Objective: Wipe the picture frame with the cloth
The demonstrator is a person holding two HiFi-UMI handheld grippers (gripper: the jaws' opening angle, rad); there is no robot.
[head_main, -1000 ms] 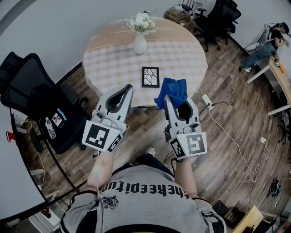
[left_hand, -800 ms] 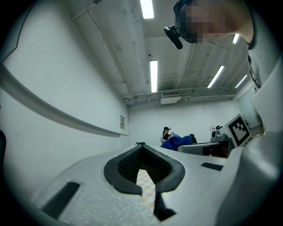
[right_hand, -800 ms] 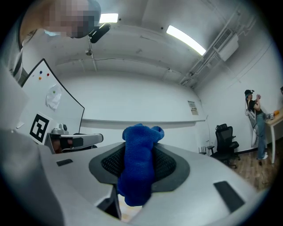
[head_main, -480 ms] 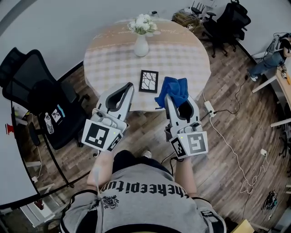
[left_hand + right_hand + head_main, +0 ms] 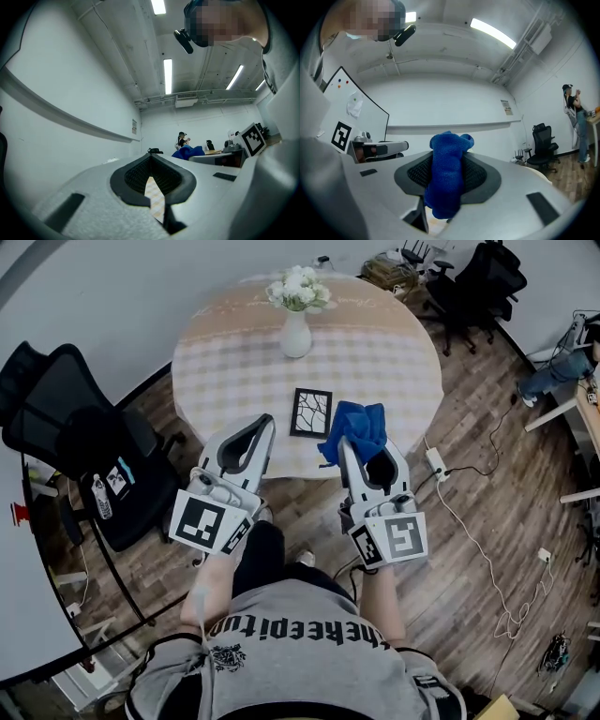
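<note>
A black picture frame (image 5: 311,412) lies flat near the front edge of the round checked table (image 5: 225,381). My right gripper (image 5: 345,441) is held just short of that edge, right of the frame, shut on a bunched blue cloth (image 5: 355,430). In the right gripper view the cloth (image 5: 446,178) sticks out between the jaws of the right gripper (image 5: 447,165). To the frame's left my left gripper (image 5: 267,421) is shut with nothing in it, and in its own view the left gripper (image 5: 151,158) has its tips meeting. Both grippers are above the floor in front of the table.
A white vase of flowers (image 5: 296,332) stands at the table's middle. A black office chair (image 5: 84,446) is at the left and more chairs (image 5: 473,282) are at the back right. Cables (image 5: 469,512) trail over the wooden floor on the right.
The table and frame have drawn slightly nearer in the head view. Both grippers keep their pose, the right still shut on the cloth.
</note>
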